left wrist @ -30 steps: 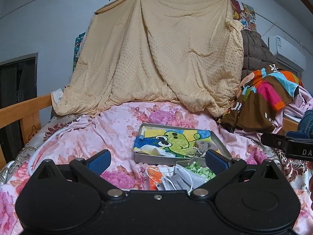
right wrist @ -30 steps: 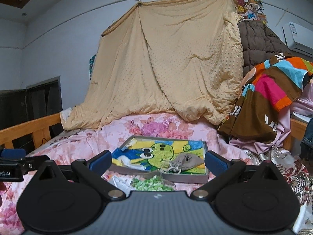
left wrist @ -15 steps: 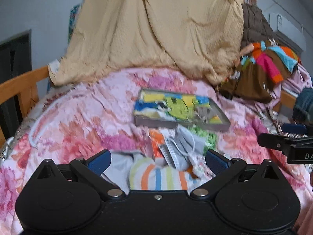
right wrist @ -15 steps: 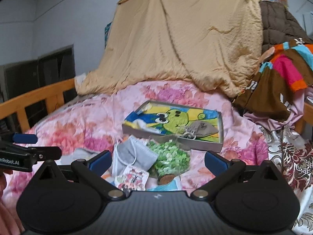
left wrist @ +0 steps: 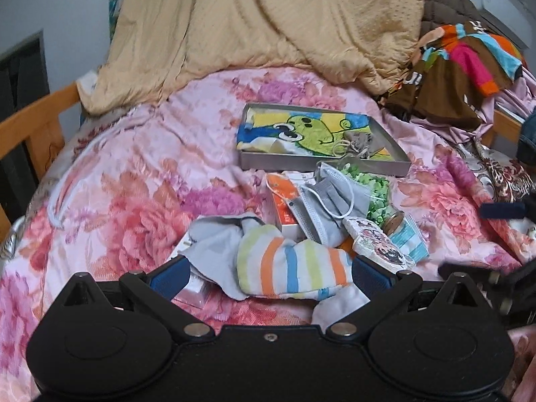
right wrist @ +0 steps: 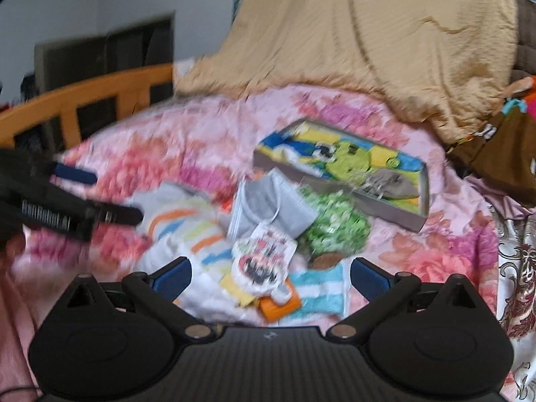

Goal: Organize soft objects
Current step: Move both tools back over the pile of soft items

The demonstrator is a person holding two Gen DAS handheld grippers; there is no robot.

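A pile of small items lies on the pink floral bed. A striped sock [left wrist: 294,268] sits between the open fingers of my left gripper [left wrist: 269,273]. Beside it lie a grey cloth [left wrist: 217,248], a grey face mask [left wrist: 331,201], an orange box [left wrist: 283,201], a printed tissue pack [left wrist: 382,248] and a jar of green bits [left wrist: 378,194]. A grey tray [left wrist: 321,164] holding a cartoon towel [left wrist: 301,130] stands behind. My right gripper [right wrist: 269,276] is open over the tissue pack [right wrist: 263,261]; this view is blurred.
A beige blanket [left wrist: 268,20] hangs behind the bed. Colourful clothes [left wrist: 469,53] are heaped at the right. A wooden bed rail [left wrist: 33,117] runs along the left. My right gripper shows at the right edge of the left wrist view [left wrist: 502,211].
Both grippers have tilted down and moved forward to the pile. The sock, cloth and tissue pack have come into view between the fingers. Both stay open.
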